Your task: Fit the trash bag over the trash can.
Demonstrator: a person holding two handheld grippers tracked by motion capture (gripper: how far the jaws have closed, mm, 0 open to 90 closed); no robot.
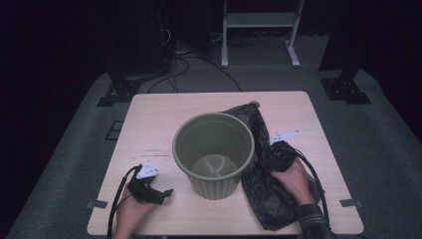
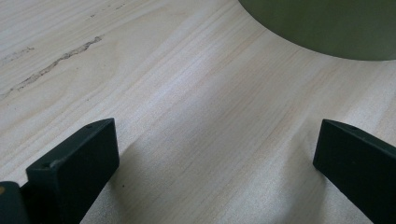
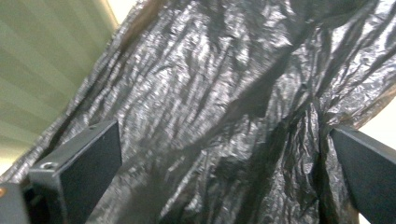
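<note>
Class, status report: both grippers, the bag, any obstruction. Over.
Left gripper open, empty. Right gripper open over black bag. Bag flat beside green bin, touching it. Nothing in the way.

I see black jaws on my left hand-held gripper (image 1: 158,194), a grey plate, black cable; the right sleeve (image 1: 312,219) looks plaid, perhaps.
</note>
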